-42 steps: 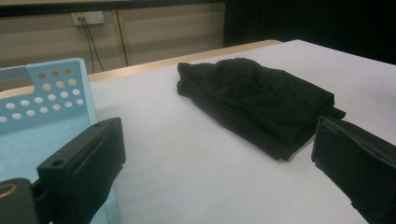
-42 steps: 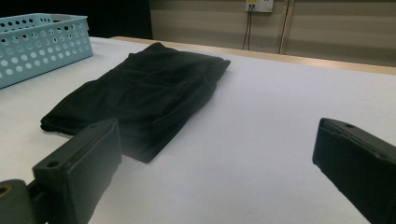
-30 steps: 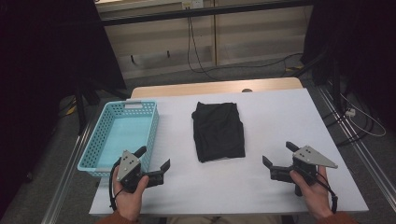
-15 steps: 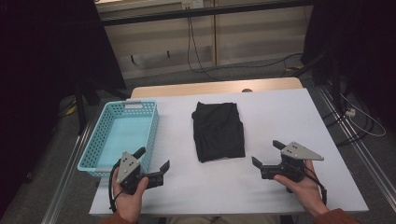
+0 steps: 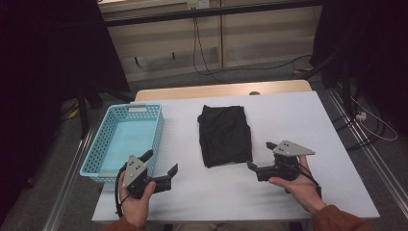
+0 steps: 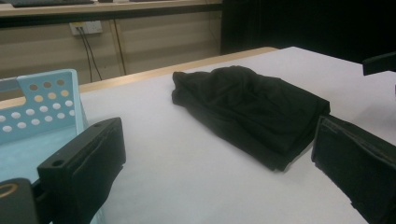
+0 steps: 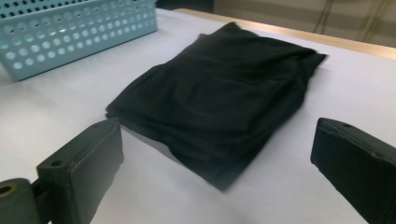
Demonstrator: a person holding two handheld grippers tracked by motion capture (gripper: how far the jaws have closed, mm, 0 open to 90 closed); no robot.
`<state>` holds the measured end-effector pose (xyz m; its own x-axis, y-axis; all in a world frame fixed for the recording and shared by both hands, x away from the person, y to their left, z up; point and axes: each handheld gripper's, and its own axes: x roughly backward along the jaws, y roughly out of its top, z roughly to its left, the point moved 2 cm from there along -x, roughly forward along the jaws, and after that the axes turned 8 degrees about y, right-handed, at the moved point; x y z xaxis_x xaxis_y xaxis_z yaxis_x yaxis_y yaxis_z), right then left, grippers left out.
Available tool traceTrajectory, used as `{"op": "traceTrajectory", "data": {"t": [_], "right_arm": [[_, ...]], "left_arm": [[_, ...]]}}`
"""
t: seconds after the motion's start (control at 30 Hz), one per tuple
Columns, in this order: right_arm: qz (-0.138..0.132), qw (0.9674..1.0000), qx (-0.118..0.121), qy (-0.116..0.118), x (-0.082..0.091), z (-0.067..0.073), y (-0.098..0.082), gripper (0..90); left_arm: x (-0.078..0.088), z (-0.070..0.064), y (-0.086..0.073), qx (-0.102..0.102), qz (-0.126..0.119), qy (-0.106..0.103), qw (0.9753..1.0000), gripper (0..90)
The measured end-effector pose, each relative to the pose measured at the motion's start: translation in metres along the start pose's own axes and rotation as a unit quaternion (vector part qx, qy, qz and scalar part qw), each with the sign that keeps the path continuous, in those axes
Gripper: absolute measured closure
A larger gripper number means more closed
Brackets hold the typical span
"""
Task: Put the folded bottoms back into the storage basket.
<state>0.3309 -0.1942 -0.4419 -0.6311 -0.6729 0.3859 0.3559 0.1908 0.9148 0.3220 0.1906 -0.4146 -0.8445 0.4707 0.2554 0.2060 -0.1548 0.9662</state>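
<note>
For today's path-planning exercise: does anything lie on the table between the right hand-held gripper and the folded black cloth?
Nothing visible does. The right hand-held gripper, jaws open, faces the folded black cloth's near corner across bare white table. The light blue perforated plastic basket sits off to the side.

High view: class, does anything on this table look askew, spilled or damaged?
Nothing stands out. The folded black garment lies flat mid-table, only slightly rumpled. The blue basket sits upright at the left edge, slightly angled. The left gripper and the right gripper are both open, holding nothing.
</note>
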Motion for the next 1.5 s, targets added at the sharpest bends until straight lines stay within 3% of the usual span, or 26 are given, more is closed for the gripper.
{"op": "traceTrajectory", "data": {"t": [0.3,0.4,0.63,0.93,1.13,1.23,1.37,1.5], "right_arm": [[-0.004,0.999,0.033,0.031,-0.023,0.003,0.023,3.7],[-0.005,0.999,0.032,0.032,-0.027,0.003,0.027,3.8],[0.006,0.9986,0.04,0.034,-0.031,0.001,0.027,4.2],[0.016,0.9981,0.041,0.042,-0.046,-0.004,0.023,5.1],[0.034,0.9964,0.044,0.064,-0.056,-0.006,0.019,9.1],[0.055,0.9948,0.049,0.07,-0.06,-0.006,0.02,9.3],[0.056,0.9944,0.052,0.073,-0.064,-0.008,0.027,12.0],[0.089,0.9904,0.058,0.088,-0.073,-0.008,0.029,13.3]], "left_arm": [[-0.005,-0.005,-0.001,-0.013,0.006,-0.002,0.9999,3.4],[-0.003,-0.007,0.0,-0.018,0.004,-0.005,0.9998,3.4],[0.001,-0.013,0.001,-0.03,-0.003,-0.018,0.9994,3.4],[-0.003,-0.014,0.001,-0.027,0.0,-0.025,0.9993,3.4],[-0.005,-0.016,0.002,-0.033,0.002,-0.026,0.9991,3.4],[-0.005,-0.016,0.002,-0.035,0.002,-0.026,0.9991,3.4],[-0.005,-0.016,0.001,-0.035,0.005,-0.027,0.999,3.4],[-0.004,-0.016,0.0,-0.035,0.008,-0.03,0.9989,3.4]]}}
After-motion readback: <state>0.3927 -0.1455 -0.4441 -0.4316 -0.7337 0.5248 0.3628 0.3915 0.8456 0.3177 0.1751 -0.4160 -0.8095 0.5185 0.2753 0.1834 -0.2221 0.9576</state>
